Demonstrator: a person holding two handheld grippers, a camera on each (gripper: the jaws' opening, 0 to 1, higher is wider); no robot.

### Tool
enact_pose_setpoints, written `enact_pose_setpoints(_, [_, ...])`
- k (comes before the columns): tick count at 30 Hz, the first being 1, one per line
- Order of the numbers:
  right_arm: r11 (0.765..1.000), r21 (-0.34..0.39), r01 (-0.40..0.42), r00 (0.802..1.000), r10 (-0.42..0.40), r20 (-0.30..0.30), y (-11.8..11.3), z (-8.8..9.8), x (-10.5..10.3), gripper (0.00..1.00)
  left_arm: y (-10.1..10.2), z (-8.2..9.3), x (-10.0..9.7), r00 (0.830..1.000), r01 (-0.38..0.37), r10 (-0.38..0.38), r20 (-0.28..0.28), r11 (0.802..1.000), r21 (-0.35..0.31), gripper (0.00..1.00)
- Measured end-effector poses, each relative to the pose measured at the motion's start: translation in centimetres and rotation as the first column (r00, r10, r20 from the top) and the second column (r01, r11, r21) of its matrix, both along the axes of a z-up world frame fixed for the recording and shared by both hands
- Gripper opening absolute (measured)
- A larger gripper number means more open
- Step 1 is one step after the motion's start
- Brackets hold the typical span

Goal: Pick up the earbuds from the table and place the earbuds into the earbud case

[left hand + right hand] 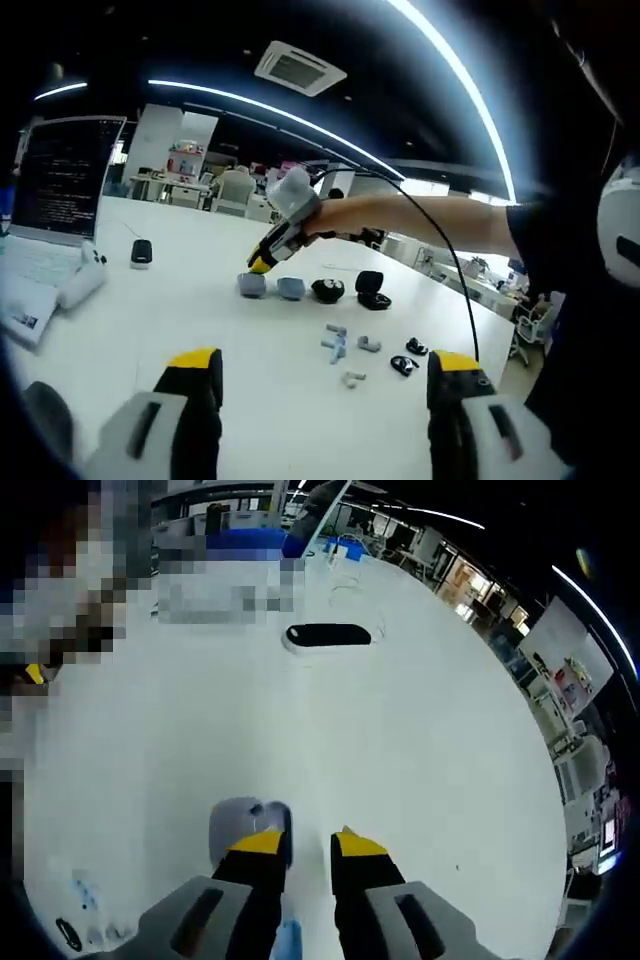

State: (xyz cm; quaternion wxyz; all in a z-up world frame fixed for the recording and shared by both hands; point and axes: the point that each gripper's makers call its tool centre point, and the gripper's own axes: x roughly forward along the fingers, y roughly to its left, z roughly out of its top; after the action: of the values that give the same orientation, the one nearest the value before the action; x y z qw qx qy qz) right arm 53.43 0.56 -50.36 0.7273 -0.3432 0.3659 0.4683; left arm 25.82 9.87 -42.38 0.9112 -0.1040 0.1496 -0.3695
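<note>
White table; approach step, nothing held; right gripper jaws narrow but parted, poised over the blue case, which sits at 10 o'clock of its tips, just beside the left jaw. Left gripper wide, idle; earbuds lie at its 12 o'clock, near. Next, I judge: close on the case or an earbud.

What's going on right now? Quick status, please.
Left gripper open, hovering. Right gripper open beside blue case. Earbuds loose on table. Nothing in the way.
</note>
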Motion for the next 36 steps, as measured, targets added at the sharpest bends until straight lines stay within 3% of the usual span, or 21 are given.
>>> enact_pose_setpoints(7, [1.0,0.005,0.017,0.999,-0.017,-0.045,-0.1,-1.0,-0.4,0.11,0.1,-0.6,-0.1,1.0,0.003,-0.003,-0.013,1.0,-0.003,0.84])
enact_pose_setpoints(10, [1.0,-0.001,-0.002,0.998,0.002,-0.056,0.1,-1.2,-1.0,0.03,0.1,-0.6,-0.1,1.0,0.007,-0.007,-0.013,1.0,-0.006,0.83])
enact_pose_setpoints(24, [0.999,0.031,-0.023,0.998,0.025,-0.066,1.0,-0.6,-1.9,0.01,-0.2,-0.8,-0.2,1.0,0.012,-0.012,-0.022,1.0,-0.013,0.82])
enact_pose_setpoints(36, [0.997,0.041,-0.061,0.998,0.061,-0.005,0.2,1.4,-4.8,0.01,-1.4,-0.5,-0.4,0.999,0.041,-0.042,-0.02,0.999,-0.023,0.82])
